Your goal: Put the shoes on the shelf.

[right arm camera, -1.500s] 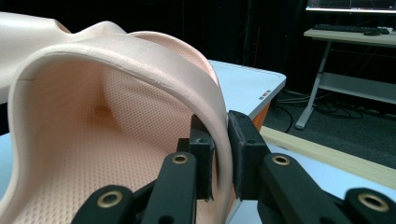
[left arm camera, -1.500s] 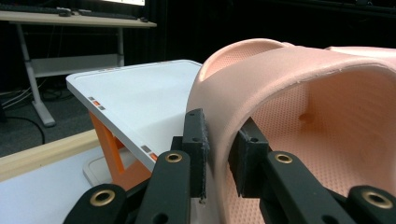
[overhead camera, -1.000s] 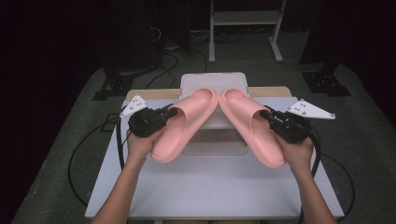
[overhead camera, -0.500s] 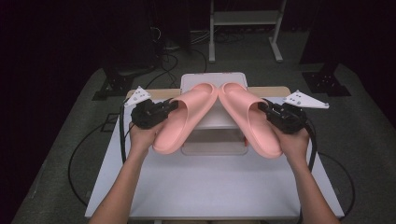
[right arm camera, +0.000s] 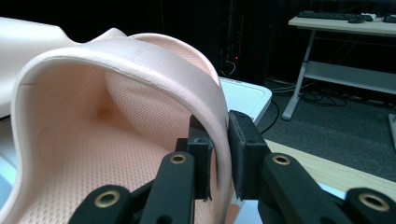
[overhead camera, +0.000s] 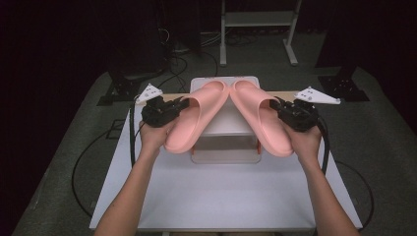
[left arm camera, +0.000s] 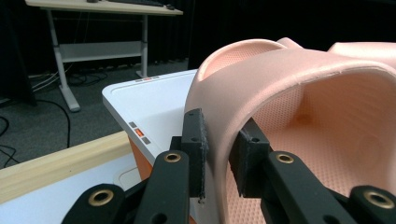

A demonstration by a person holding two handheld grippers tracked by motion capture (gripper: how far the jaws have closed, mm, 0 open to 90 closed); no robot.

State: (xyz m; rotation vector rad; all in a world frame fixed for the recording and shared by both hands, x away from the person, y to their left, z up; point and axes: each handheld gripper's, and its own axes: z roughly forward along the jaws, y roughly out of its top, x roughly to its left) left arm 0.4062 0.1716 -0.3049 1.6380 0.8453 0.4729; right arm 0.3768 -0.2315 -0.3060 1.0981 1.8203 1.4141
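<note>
Two pink slides held up above the worktop (overhead camera: 211,196)
Left tongs (overhead camera: 183,103) pinch the left slide (overhead camera: 189,123) by its strap; right tongs (overhead camera: 273,104) pinch the right slide (overhead camera: 258,120) likewise, toes touching between them.

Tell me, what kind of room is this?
Probably a lab or recording studio, not a home. Black curtains hang all around, cables trail over grey carpet, and a desk with a keyboard stands behind the white table.

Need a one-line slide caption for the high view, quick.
Left gripper and right gripper each hold a pink slipper by its strap above a white box.
</note>
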